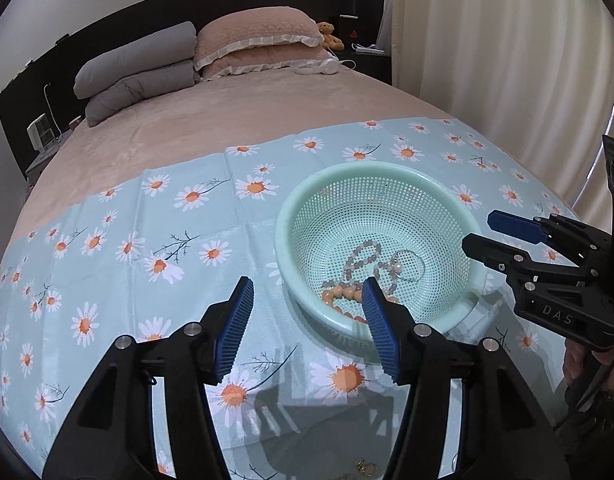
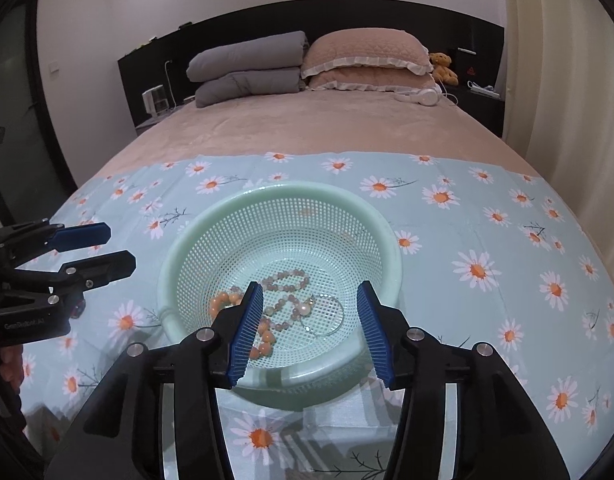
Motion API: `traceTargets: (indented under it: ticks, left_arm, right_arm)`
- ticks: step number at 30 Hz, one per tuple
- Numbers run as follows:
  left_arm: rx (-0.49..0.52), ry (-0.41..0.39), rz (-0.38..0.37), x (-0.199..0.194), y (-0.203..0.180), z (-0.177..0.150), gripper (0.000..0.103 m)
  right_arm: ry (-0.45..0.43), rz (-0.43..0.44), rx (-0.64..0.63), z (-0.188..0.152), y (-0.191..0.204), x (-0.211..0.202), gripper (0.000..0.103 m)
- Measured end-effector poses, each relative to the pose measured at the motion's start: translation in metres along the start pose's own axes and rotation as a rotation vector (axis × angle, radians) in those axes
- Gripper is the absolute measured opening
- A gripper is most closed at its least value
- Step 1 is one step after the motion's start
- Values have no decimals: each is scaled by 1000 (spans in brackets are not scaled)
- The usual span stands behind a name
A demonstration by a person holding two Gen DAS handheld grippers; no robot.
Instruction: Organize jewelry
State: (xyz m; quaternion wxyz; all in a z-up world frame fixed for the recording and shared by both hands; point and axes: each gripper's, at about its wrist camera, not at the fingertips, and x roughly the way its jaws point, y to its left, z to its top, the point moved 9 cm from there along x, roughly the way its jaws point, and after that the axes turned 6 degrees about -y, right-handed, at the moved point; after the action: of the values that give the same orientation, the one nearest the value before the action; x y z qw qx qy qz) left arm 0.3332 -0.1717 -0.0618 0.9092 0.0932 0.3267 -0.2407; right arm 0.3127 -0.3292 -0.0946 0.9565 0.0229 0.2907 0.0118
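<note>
A mint green mesh basket (image 1: 377, 174) (image 2: 283, 194) stands on the daisy cloth (image 1: 147, 240) (image 2: 487, 240). Inside lie an orange bead bracelet (image 1: 339, 294) (image 2: 221, 302), a pale pink-grey bead bracelet (image 1: 361, 258) (image 2: 287, 280) and a thin silver ring piece with a pearl (image 1: 407, 266) (image 2: 325, 312). My left gripper (image 1: 307, 316) (image 2: 103, 250) is open and empty, just left of the basket. My right gripper (image 2: 309, 328) (image 1: 479, 232) is open and empty, over the basket's near rim. A small gold piece (image 1: 365, 468) lies on the cloth at the bottom edge of the left wrist view.
The cloth covers the foot of a pink bed (image 2: 307, 124). Folded grey duvet (image 2: 247, 68), pink pillows (image 2: 367, 56), white headphones (image 2: 425, 96) and a teddy bear (image 2: 443, 66) are at the headboard. Curtains (image 1: 507, 60) hang at the right.
</note>
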Motion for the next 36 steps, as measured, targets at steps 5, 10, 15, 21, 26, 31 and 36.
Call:
traceTargets:
  ticks: [5, 10, 15, 21, 26, 31, 36]
  left_arm:
    - [-6, -11, 16, -23, 13, -14, 57]
    - [-14, -3, 8, -46, 16, -42, 59]
    - [27, 12, 33, -66, 8, -79, 60]
    - [-10, 84, -62, -65, -10, -137, 60]
    - [-53, 121, -86, -54, -12, -166, 60]
    - [-39, 140, -80, -41, -17, -175, 60]
    - [-48, 175, -72, -20, -15, -186, 56]
  right_arm:
    - [-2, -3, -22, -7, 6, -18, 47]
    - [14, -4, -43, -27, 15, -42, 47]
    - [48, 14, -77, -57, 34, -63, 47]
    - [131, 48, -116, -119, 62, -75, 47]
    - [185, 59, -141, -157, 75, -79, 47]
    - [216, 63, -123, -179, 75, -77, 47]
    - [227, 70, -120, -197, 77, -69, 38]
